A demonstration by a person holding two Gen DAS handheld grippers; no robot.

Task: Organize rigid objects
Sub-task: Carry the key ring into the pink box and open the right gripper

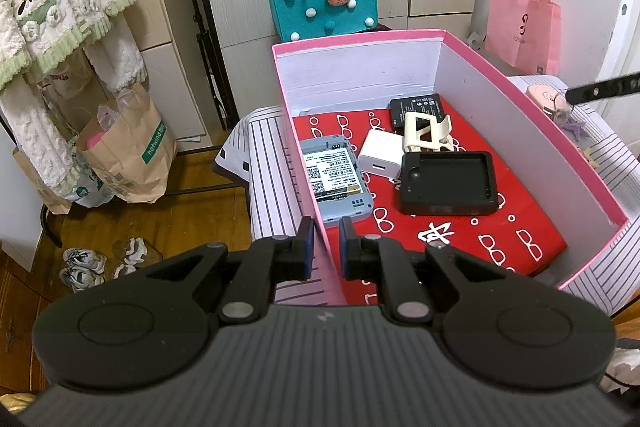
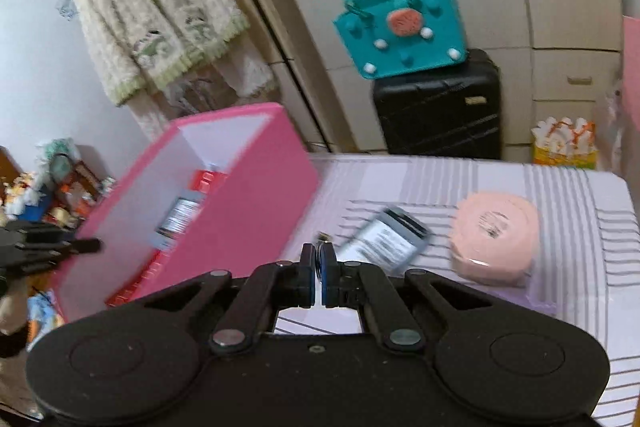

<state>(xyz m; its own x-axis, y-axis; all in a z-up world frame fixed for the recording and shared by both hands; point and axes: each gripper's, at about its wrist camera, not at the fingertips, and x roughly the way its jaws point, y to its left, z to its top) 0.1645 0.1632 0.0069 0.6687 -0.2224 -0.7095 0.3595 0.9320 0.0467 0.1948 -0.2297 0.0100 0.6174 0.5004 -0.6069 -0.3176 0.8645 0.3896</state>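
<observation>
My left gripper (image 1: 326,247) clamps the box (image 1: 520,131) wall; right gripper (image 2: 319,267) pinches a small metal item (image 2: 319,259). Carry it level over the rim.

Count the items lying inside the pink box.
5: grey router by the left wall, white charger cube, cream clip, black battery at the back, black charging cradle right. None seem hidden.

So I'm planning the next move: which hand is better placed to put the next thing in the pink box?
Right. The right fingers are shut on a small item, over the bedspread beside the box. The left fingers are clamped on the box wall, likely steadying it.
</observation>
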